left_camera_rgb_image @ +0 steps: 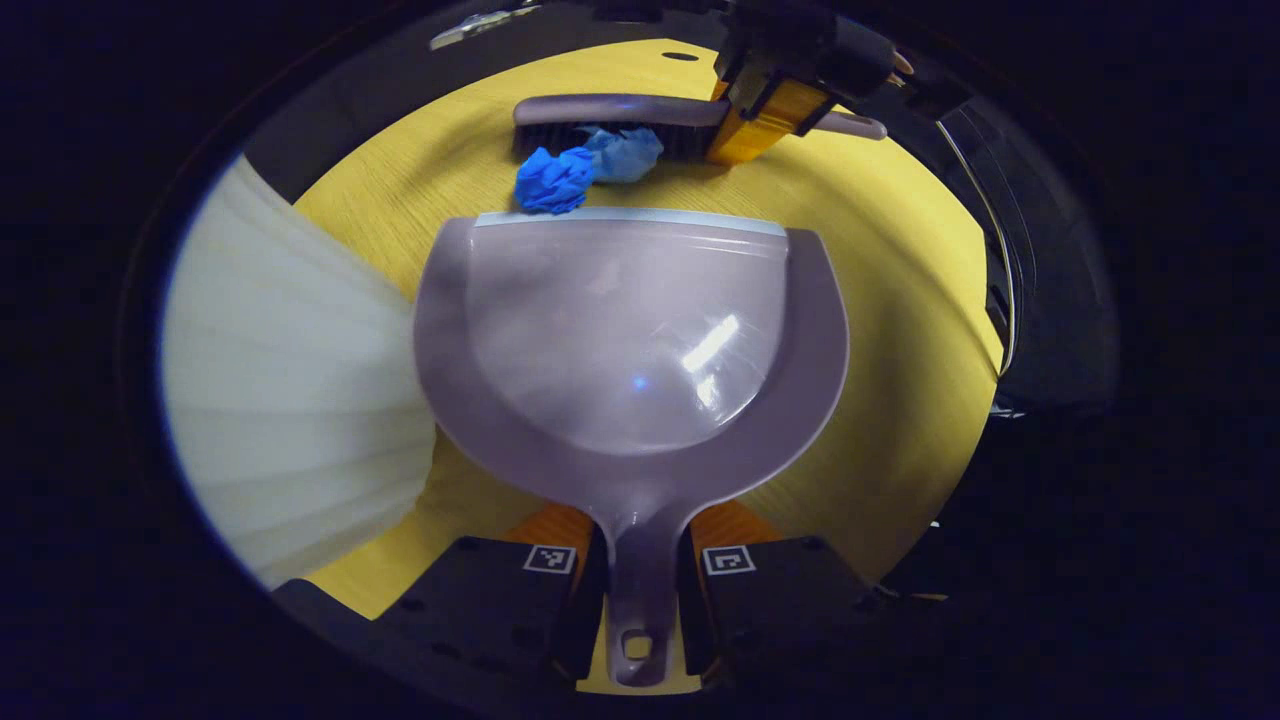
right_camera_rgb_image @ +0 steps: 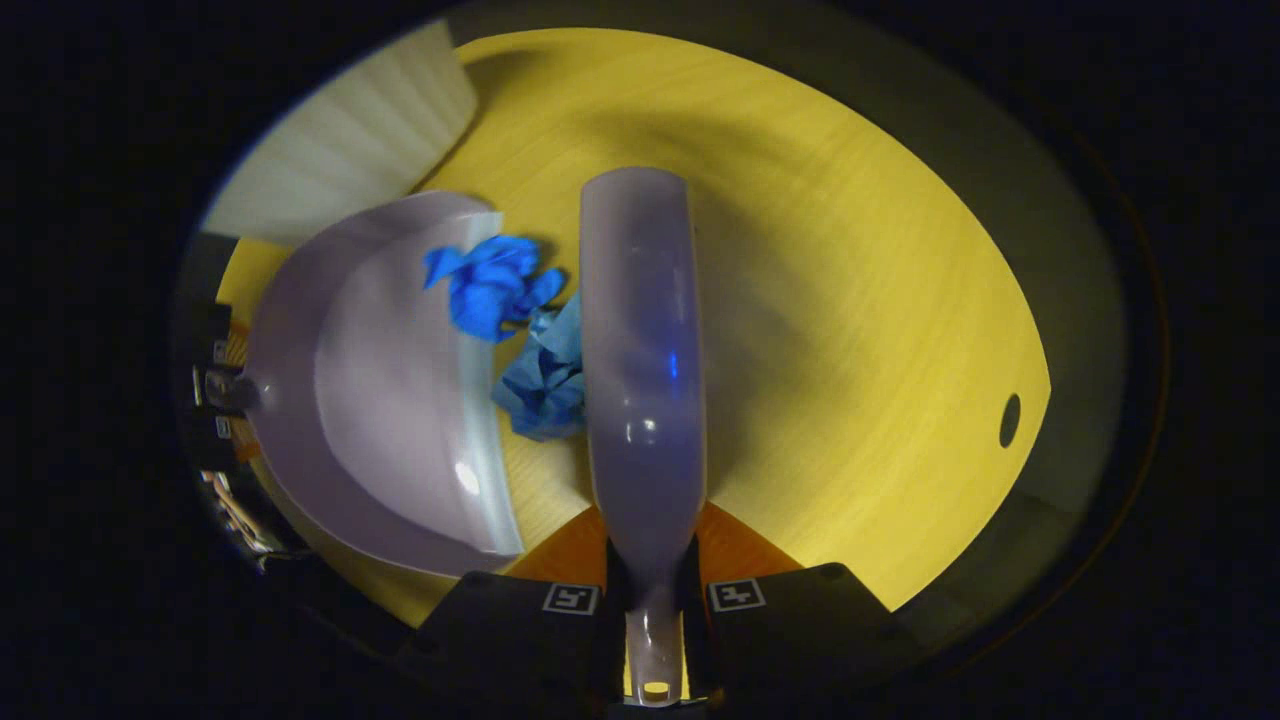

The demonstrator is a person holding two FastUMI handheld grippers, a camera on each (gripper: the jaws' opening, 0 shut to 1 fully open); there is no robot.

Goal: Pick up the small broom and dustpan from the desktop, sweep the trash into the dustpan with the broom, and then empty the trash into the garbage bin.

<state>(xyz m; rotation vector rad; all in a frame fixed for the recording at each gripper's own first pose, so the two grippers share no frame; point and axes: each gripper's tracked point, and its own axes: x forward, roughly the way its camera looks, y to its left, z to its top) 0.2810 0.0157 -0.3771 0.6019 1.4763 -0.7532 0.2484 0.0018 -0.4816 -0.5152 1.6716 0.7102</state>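
Observation:
My left gripper (left_camera_rgb_image: pixel 640 590) is shut on the handle of the mauve dustpan (left_camera_rgb_image: pixel 630 330), whose lip rests on the yellow desktop (left_camera_rgb_image: pixel 900 300). Two blue crumpled paper balls (left_camera_rgb_image: pixel 585 165) lie just beyond the lip, against the dark bristles of the small broom (left_camera_rgb_image: pixel 620 112). In the left gripper view the right gripper (left_camera_rgb_image: pixel 770 100) holds the broom's handle at the far side. In the right gripper view my right gripper (right_camera_rgb_image: pixel 655 600) is shut on the broom (right_camera_rgb_image: pixel 640 340), with the paper balls (right_camera_rgb_image: pixel 520 330) between it and the dustpan (right_camera_rgb_image: pixel 380 390); one ball (right_camera_rgb_image: pixel 490 285) overlaps the pan's lip.
A white ribbed garbage bin (left_camera_rgb_image: pixel 290 390) stands at the desk's left beside the dustpan, also at the upper left as the bin (right_camera_rgb_image: pixel 360 140) in the right gripper view. A small dark hole (right_camera_rgb_image: pixel 1009 420) marks the desktop to the right. Dark floor surrounds the desk edges.

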